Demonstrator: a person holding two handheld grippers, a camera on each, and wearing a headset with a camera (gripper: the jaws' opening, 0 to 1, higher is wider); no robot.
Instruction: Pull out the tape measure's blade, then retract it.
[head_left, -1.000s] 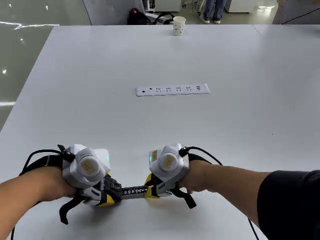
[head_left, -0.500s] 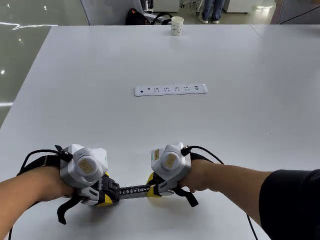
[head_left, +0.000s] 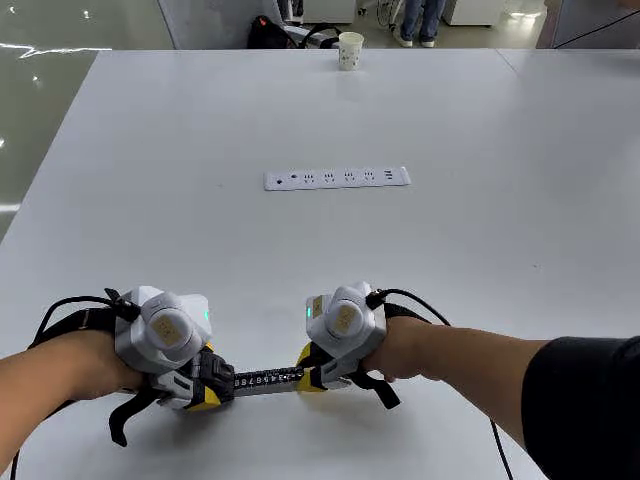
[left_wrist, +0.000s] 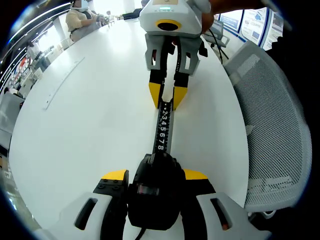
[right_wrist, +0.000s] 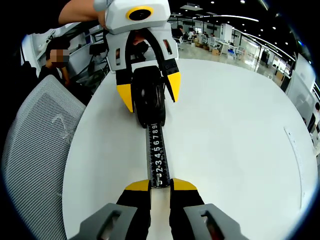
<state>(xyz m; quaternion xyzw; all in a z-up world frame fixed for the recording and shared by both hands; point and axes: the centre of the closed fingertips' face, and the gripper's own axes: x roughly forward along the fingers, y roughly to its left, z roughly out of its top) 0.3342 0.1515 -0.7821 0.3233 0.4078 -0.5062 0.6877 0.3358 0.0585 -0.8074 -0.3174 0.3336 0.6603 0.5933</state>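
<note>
Longer blade (right_wrist: 157, 156), digits (right_wrist: 155, 142) through 9

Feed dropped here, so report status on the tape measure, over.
Left gripper shut on tape measure case. Right gripper shut on blade tip, short length out. Power strip, cup far off.

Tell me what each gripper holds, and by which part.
The left gripper holds the tape measure by its black case, one jaw on each side. The right gripper holds the blade by its free end.
</note>
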